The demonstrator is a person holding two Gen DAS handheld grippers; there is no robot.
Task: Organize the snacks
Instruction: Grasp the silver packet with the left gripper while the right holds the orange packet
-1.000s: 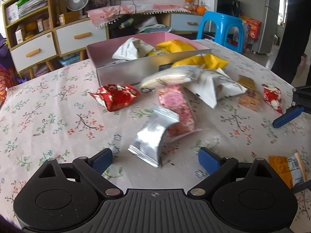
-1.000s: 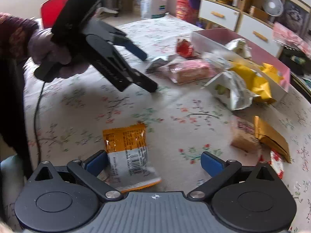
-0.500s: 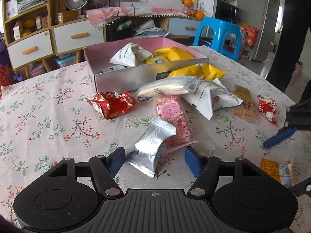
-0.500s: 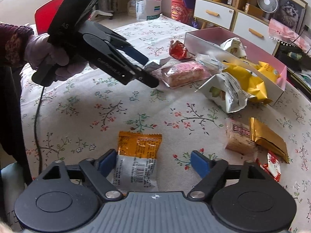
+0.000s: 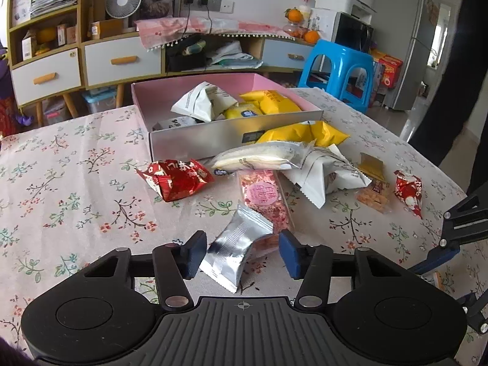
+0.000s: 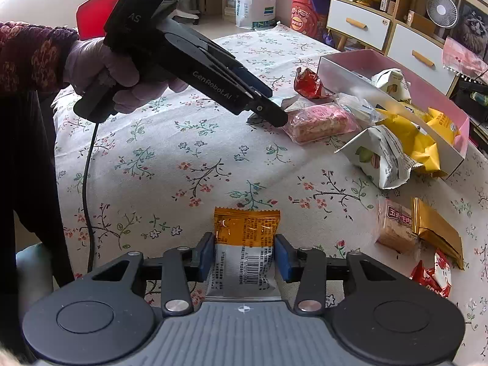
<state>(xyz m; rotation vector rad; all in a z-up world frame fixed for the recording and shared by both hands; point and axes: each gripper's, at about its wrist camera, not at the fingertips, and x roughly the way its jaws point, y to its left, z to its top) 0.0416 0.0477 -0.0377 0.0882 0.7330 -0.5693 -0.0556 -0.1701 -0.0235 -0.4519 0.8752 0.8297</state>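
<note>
Orange-and-white packet (image 6: 244, 253): near end hidden under the right gripper (image 6: 244, 259) body. Silver packet (image 5: 236, 251): print unreadable; whether the closing pads touch it cannot be told. Right gripper seen from the left camera: cut off by the picture's edge, only a blue finger (image 5: 436, 259) showing. Dark packet (image 5: 175, 123) in the pink box (image 5: 195, 135): mostly hidden behind the front wall. Standing person (image 5: 451, 70): cropped at the edge.

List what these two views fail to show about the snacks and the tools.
- Silver packet, left wrist view: its lower end is hidden behind the left tool, whose jaws are closing around it.
- Orange packet, right wrist view: its bottom is hidden under the right tool, jaws closing on it.
- Pink box: its near wall hides the floor.
- Packet print: too small.
</note>
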